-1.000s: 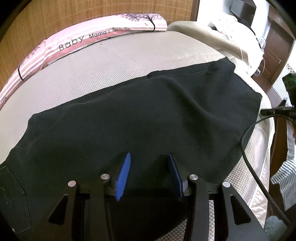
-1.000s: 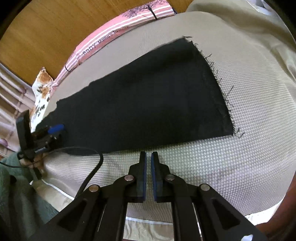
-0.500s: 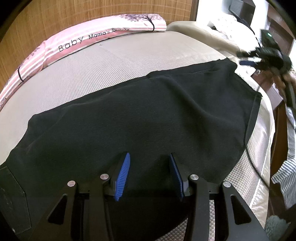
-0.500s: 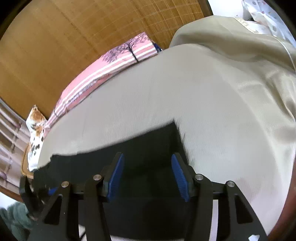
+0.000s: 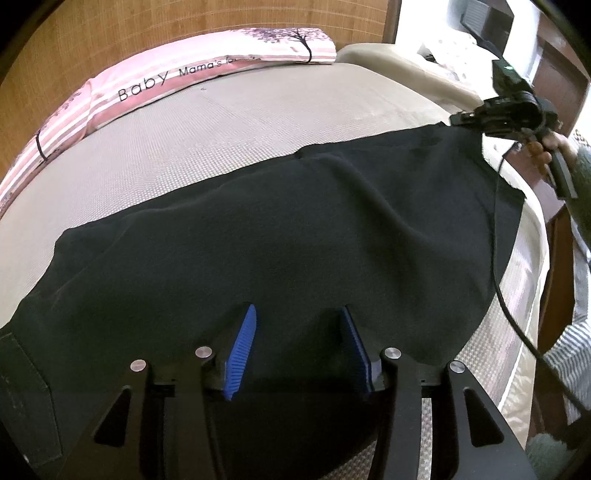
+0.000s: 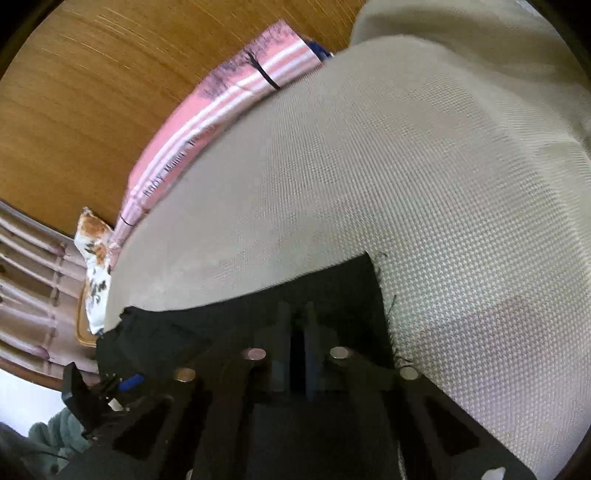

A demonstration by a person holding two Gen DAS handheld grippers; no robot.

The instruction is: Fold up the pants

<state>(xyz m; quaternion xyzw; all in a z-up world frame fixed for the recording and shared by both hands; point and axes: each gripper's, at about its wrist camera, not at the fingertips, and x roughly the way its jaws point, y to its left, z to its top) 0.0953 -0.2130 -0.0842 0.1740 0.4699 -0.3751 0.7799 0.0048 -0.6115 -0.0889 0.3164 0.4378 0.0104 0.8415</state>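
Observation:
Black pants [image 5: 277,236] lie flat across the beige bed [image 5: 258,122]. My left gripper [image 5: 299,347] is open, its blue pads just above the near edge of the pants at the waist end. My right gripper [image 6: 295,347] sits over the far corner of the leg hem [image 6: 347,280]; its jaws look nearly closed on the black cloth, though the frame is blurred. The right gripper also shows in the left wrist view [image 5: 506,118] at the hem's far corner.
A pink striped pillow [image 5: 177,81] lies along the wooden headboard [image 5: 147,33]. A folded beige blanket [image 5: 399,70] sits at the far right. A black cable [image 5: 509,302] trails across the bed's right edge. A floral cushion [image 6: 94,258] lies left.
My right gripper moved from the bed's near edge to the far hem corner, opened on the way and has closed down there. My left gripper has stayed open in place.

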